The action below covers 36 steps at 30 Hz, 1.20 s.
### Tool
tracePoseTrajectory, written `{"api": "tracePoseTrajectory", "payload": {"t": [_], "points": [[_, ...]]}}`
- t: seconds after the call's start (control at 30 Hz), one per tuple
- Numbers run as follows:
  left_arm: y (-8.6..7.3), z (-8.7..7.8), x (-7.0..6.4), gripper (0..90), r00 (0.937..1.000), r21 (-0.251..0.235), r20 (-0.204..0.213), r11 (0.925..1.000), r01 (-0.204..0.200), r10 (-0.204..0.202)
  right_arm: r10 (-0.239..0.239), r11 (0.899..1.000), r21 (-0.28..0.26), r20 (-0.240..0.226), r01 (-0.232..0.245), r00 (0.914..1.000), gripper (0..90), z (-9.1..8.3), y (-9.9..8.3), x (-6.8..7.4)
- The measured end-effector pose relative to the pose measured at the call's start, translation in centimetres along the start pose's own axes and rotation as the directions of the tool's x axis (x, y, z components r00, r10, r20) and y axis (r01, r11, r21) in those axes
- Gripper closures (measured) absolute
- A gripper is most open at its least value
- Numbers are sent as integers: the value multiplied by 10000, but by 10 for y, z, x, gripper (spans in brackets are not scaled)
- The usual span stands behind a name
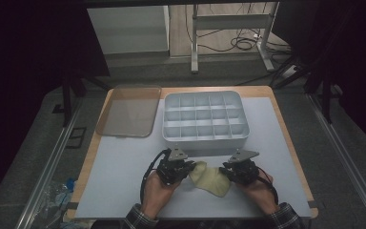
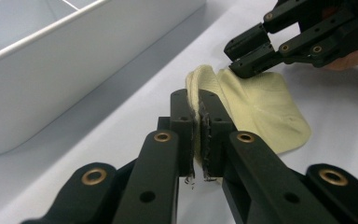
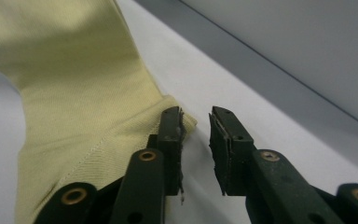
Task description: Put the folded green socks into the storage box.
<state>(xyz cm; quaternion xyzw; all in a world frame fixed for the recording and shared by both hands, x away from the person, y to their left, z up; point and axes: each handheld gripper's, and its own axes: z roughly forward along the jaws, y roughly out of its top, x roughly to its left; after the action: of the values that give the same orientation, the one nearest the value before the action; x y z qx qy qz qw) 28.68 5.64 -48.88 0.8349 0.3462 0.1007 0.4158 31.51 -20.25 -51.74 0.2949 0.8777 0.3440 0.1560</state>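
Note:
A pale yellow cloth [image 1: 211,177] lies crumpled on the white mat near the table's front edge, between the two grippers. My left gripper [image 1: 190,167] is shut on the cloth's left edge, and in the left gripper view the fabric [image 2: 261,102] is pinched between the jaws [image 2: 198,100]. My right gripper [image 1: 224,168] is at the cloth's right side. In the right gripper view its jaws [image 3: 196,116] stand open with a small gap, and a corner of the cloth [image 3: 84,84] lies against the left jaw. The left gripper view shows the right gripper [image 2: 235,58] over the cloth's far edge.
A grey tray [image 1: 205,139] divided into several compartments stands just beyond the cloth, its wall [image 2: 74,70] close to both grippers. A translucent lid [image 1: 128,112] lies at the back left. The white mat [image 1: 276,157] covers the wooden table.

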Motion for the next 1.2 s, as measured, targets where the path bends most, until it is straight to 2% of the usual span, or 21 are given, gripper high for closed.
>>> {"api": "tracePoseTrajectory", "payload": {"t": [0.2, 0.47, 0.8, 0.97, 1.03, 1.13, 1.2], "points": [[5, 9, -10, 856, 9999, 131, -27, 9999, -102, 102, 176, 9992, -375, 149, -170, 9997, 682, -10, 0, -7], [13, 23, -24, 851, 9994, 353, -120, 9989, -309, 314, 460, 9972, -602, 357, -438, 9983, 670, -22, -3, -15], [16, 39, -34, 800, 9982, 605, 553, 9978, -266, 233, 656, 9959, -649, 437, -627, 9969, 654, -27, -8, -21], [18, 41, -39, 757, 9955, 477, 943, 9987, -182, 136, 690, 9958, -628, 445, -662, 9966, 652, -27, -8, -22], [20, 42, -41, 735, 9939, 470, 1073, 9984, -306, 254, 688, 9959, -624, 450, -659, 9966, 649, -27, -8, -22], [24, 43, -44, 676, 9910, 318, 1317, 9991, -295, 251, 681, 9959, -635, 467, -650, 9966, 644, -28, -8, -23], [27, 42, -45, 625, 9909, 163, 1316, 9994, -312, 288, 707, 9957, -635, 473, -677, 9964, 641, -28, -8, -23]]}}
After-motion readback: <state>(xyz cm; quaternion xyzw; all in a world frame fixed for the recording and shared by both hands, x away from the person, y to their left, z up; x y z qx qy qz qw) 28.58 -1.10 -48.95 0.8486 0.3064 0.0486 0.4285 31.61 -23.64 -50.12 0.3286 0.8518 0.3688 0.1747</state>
